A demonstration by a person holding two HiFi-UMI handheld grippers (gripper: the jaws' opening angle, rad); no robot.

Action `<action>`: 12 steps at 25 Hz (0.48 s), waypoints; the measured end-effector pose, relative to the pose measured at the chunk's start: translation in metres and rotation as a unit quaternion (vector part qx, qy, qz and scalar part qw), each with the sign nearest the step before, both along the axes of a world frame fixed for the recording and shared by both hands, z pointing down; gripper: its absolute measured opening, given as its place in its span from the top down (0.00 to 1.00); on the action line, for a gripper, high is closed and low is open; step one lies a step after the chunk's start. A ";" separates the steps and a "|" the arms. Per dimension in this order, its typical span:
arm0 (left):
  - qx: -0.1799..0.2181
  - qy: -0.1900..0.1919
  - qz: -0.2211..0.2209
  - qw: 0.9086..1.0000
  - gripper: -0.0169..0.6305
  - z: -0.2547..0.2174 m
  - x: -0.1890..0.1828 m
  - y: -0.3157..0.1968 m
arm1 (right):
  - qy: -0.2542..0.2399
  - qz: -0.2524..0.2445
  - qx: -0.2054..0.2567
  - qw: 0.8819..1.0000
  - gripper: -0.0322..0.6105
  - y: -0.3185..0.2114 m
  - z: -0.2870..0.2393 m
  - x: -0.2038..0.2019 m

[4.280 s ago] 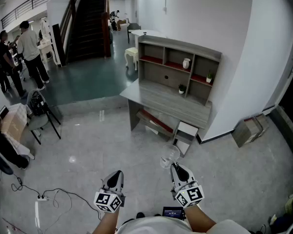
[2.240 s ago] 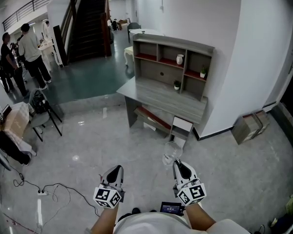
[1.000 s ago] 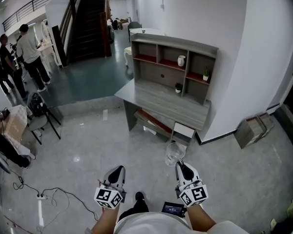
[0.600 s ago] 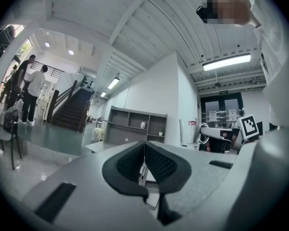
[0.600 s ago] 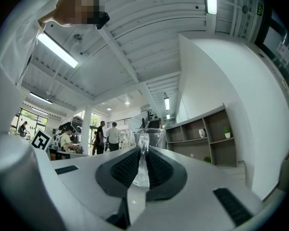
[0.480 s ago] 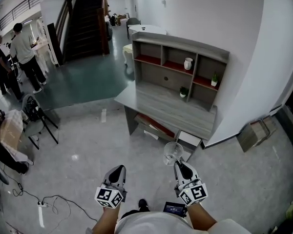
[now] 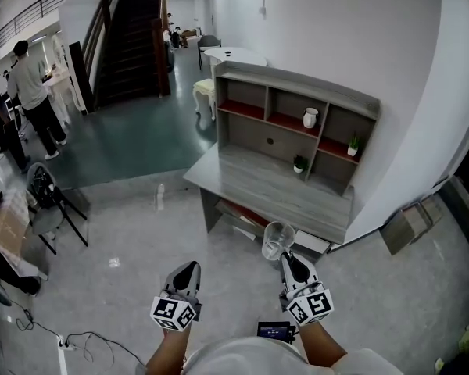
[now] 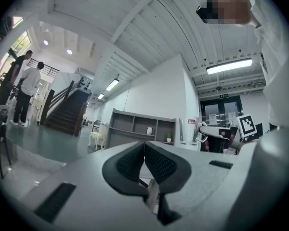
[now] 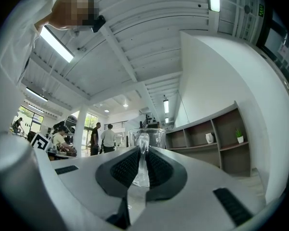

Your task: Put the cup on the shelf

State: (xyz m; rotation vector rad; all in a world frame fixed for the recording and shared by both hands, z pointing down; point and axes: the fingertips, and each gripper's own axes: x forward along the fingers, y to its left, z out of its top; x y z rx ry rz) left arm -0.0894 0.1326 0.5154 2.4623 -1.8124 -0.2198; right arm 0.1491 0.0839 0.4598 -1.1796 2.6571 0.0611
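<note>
A clear glass cup (image 7: 276, 239) with a handle is held upright in my right gripper (image 7: 286, 259), whose jaws are shut on the handle (image 9: 141, 163). The cup (image 9: 147, 141) rises just beyond the jaws in the right gripper view. My left gripper (image 7: 186, 273) hangs beside it to the left, shut and holding nothing (image 8: 144, 159). Ahead stands the grey desk (image 7: 273, 186) with a shelf unit (image 7: 297, 123) on top; its compartments have red floors. The shelf unit (image 8: 142, 128) also shows in the left gripper view, and the shelf compartments (image 9: 209, 141) in the right gripper view.
A white vase (image 7: 309, 118) and two small potted plants (image 7: 299, 163) sit in the shelf compartments. A white drawer unit sits under the desk. A cardboard box (image 7: 401, 227) lies right of it. People (image 7: 27, 84), a staircase (image 7: 137, 33) and a tripod (image 7: 51, 198) are to the left.
The desk and shelf have come closer and shifted right in the head view. The cup stays held in the right gripper; the left gripper stays shut.
</note>
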 end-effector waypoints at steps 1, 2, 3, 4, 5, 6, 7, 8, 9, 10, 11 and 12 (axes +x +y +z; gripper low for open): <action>0.003 0.002 -0.001 1.000 0.95 -0.001 -0.006 -0.006 | 0.000 -0.001 0.001 1.000 0.88 -0.005 0.000 -0.005; 0.005 0.005 -0.003 1.000 0.96 -0.001 -0.012 -0.010 | 0.000 -0.003 0.000 1.000 0.88 -0.009 0.000 -0.010; 0.005 0.009 -0.005 1.000 0.95 0.000 -0.018 -0.015 | -0.001 -0.004 -0.001 1.000 0.88 -0.013 -0.001 -0.015; 0.005 0.012 -0.008 1.000 0.95 0.001 -0.023 -0.019 | -0.001 -0.005 -0.001 1.000 0.88 -0.017 -0.003 -0.020; 0.004 0.014 -0.009 1.000 0.95 0.002 -0.028 -0.023 | 0.000 -0.005 0.000 1.000 0.88 -0.021 -0.005 -0.025; 0.002 0.015 -0.010 1.000 0.95 0.004 -0.032 -0.026 | 0.001 -0.005 0.002 1.000 0.88 -0.025 -0.006 -0.029; -0.001 0.016 -0.010 1.000 0.96 0.007 -0.035 -0.029 | 0.003 -0.005 0.004 1.000 0.88 -0.029 -0.007 -0.033; -0.003 0.016 -0.011 1.000 0.95 0.010 -0.038 -0.032 | 0.005 -0.006 0.005 1.000 0.88 -0.033 -0.007 -0.037; -0.006 0.017 -0.011 1.000 0.95 0.013 -0.041 -0.036 | 0.008 -0.006 0.007 1.000 0.88 -0.037 -0.007 -0.040; -0.007 0.019 -0.013 1.000 0.96 0.015 -0.043 -0.040 | 0.010 -0.006 0.008 1.000 0.88 -0.041 -0.006 -0.042; -0.009 0.020 -0.014 1.000 0.95 0.017 -0.045 -0.045 | 0.013 -0.007 0.008 1.000 0.88 -0.045 -0.006 -0.044; -0.009 0.021 -0.015 1.000 0.96 0.018 -0.046 -0.050 | 0.014 -0.009 0.008 1.000 0.88 -0.050 -0.005 -0.046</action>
